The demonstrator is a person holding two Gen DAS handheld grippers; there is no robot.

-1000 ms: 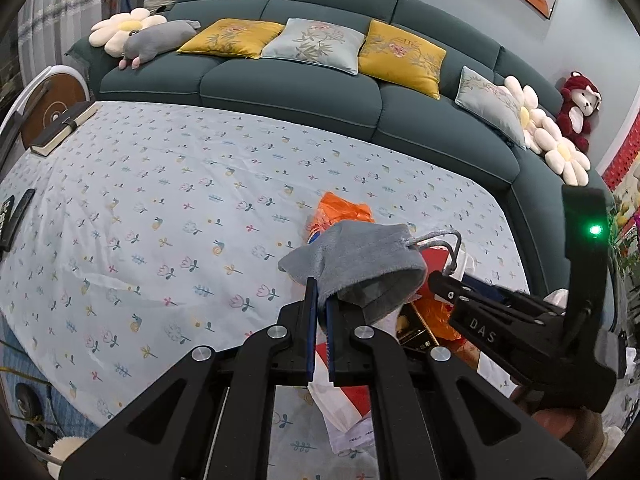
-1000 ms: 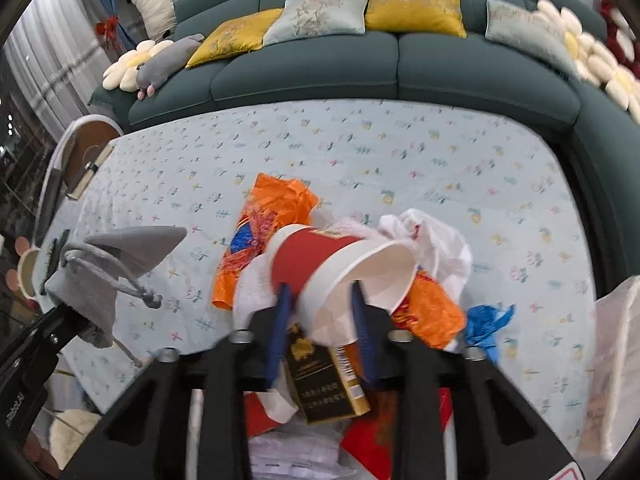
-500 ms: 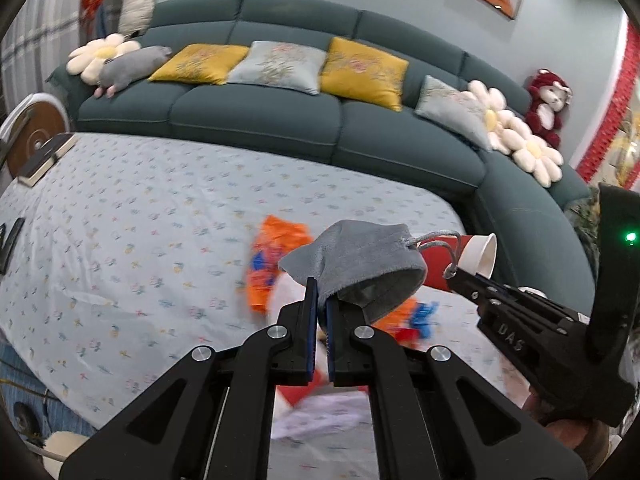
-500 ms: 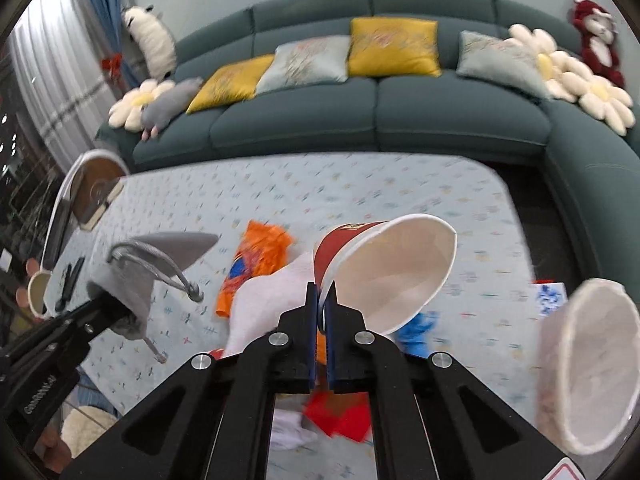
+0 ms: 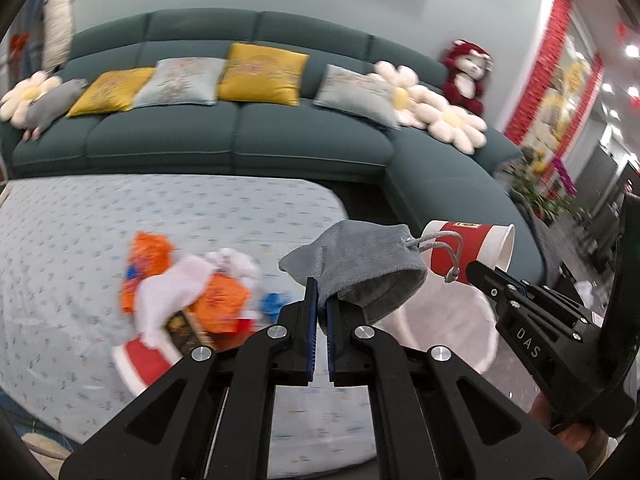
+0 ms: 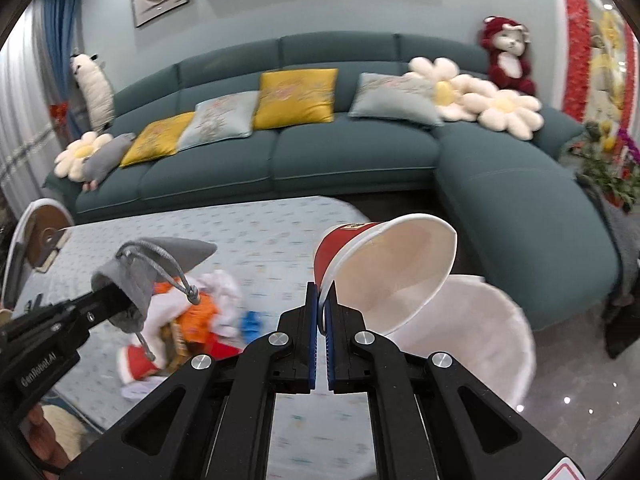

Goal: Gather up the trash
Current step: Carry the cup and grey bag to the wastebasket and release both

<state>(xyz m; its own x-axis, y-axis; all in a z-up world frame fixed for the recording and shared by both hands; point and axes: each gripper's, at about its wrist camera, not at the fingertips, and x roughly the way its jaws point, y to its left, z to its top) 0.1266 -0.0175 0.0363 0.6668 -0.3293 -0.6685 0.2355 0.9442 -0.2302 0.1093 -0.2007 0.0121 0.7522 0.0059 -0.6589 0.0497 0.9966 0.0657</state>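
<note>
My left gripper (image 5: 321,300) is shut on a grey drawstring pouch (image 5: 360,264) and holds it in the air; the pouch also shows in the right wrist view (image 6: 136,276). My right gripper (image 6: 322,304) is shut on the rim of a red and white paper cup (image 6: 384,268), tilted on its side above a white trash bin (image 6: 472,328). The cup (image 5: 468,252) and bin (image 5: 440,324) also show in the left wrist view. A trash pile (image 5: 192,300) of orange wrappers, white paper and another red cup lies on the floral tablecloth (image 5: 160,208).
A dark teal corner sofa (image 6: 320,160) with yellow and grey cushions runs behind and to the right of the table. Flower pillows and a red plush toy (image 6: 506,56) sit on it. Potted plants (image 6: 608,176) stand at the far right. The bin stands on the floor beside the table's right edge.
Both grippers swung right and rose. The right one lifted the red cup off the pile and carried it over the white bin. The left one kept the pouch.
</note>
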